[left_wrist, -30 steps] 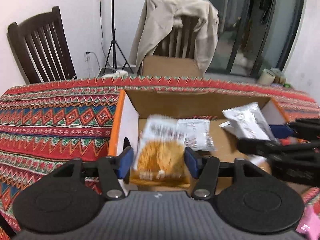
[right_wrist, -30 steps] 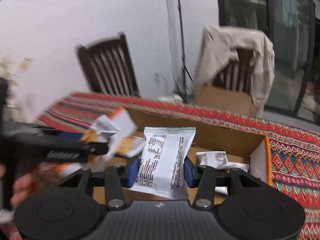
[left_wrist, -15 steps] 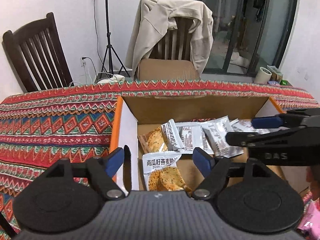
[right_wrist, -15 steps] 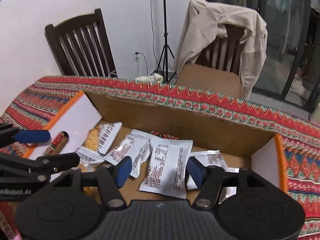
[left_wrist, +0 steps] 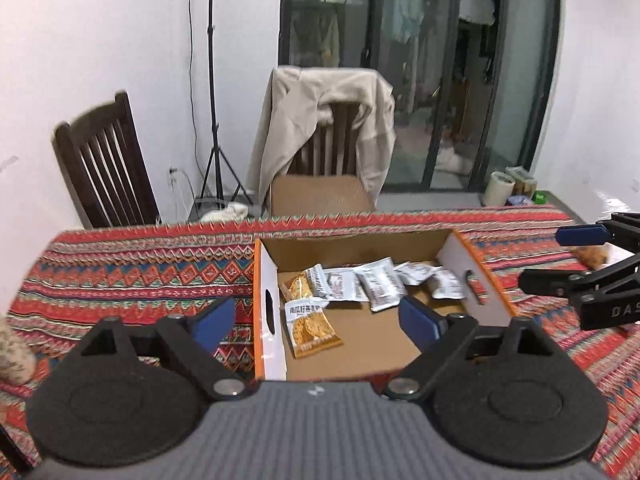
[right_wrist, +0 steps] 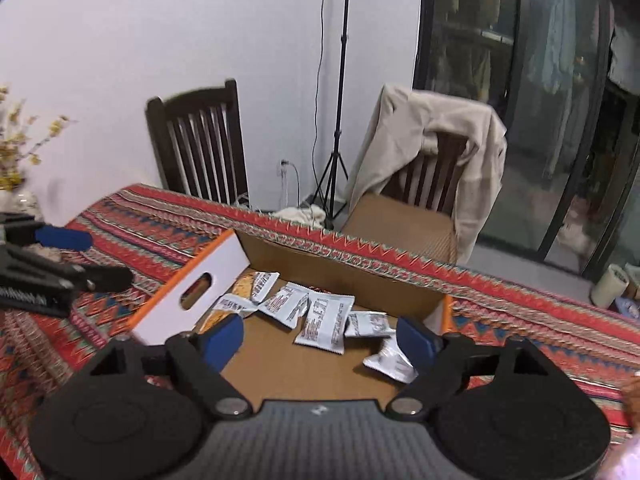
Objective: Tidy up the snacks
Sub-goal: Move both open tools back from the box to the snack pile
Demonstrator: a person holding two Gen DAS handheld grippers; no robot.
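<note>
Both two-finger tongs, left gripper (left_wrist: 316, 320) and right gripper (right_wrist: 320, 338), just opened wide and empty, hover above the open orange-edged cardboard box (left_wrist: 270, 280), where the foil snack packets (left_wrist: 362, 282) lie dropped, clustered toward 12 o'clock.

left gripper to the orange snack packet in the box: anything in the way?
Nothing visible. The left gripper hangs open and empty above the box's near edge, its jaws having just been opening. The orange snack packet lies flat on the open box floor beside the left wall, uncovered; white packets sit farther back.
</note>
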